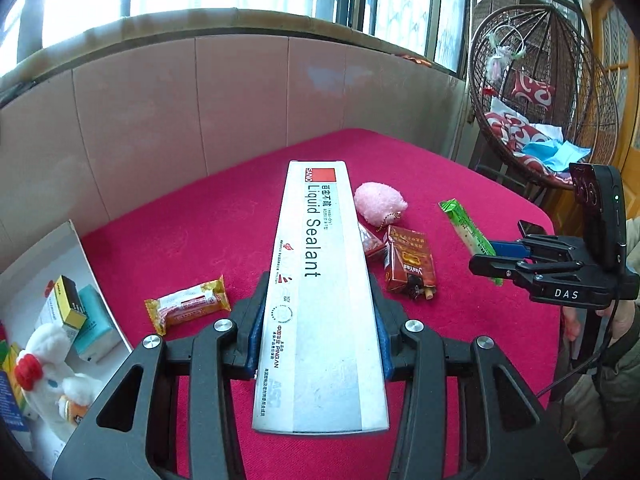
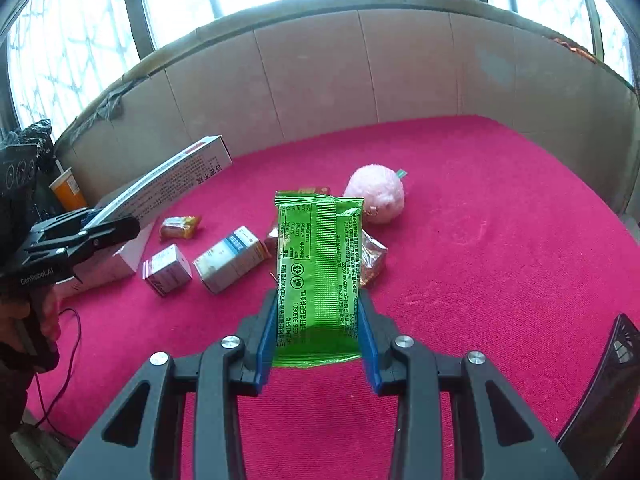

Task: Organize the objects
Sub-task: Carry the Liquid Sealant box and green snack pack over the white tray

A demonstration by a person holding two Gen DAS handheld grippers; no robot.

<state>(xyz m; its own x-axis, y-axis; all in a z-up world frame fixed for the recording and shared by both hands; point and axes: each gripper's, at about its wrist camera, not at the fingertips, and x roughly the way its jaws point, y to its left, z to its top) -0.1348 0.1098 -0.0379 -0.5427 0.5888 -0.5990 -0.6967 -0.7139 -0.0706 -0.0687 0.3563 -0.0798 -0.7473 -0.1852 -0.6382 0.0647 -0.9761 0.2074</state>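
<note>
Home balcony: hanging wicker chair (image 1: 540,92), barred windows (image 1: 400,0).

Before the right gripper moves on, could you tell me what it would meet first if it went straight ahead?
Probably the crinkly brown packet just beyond the green packet that the right gripper holds, then the pink plush ball; depth is unclear.

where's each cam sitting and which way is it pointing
Left wrist: on the left gripper, looking forward and down over the red table; its fingers clamp the sealant box; the right gripper shows at right.
Right wrist: on the right gripper, same downward look; its fingers clamp the green packet; the left gripper and a hand show at left.
Shared: table, pink plush, both held things.
</note>
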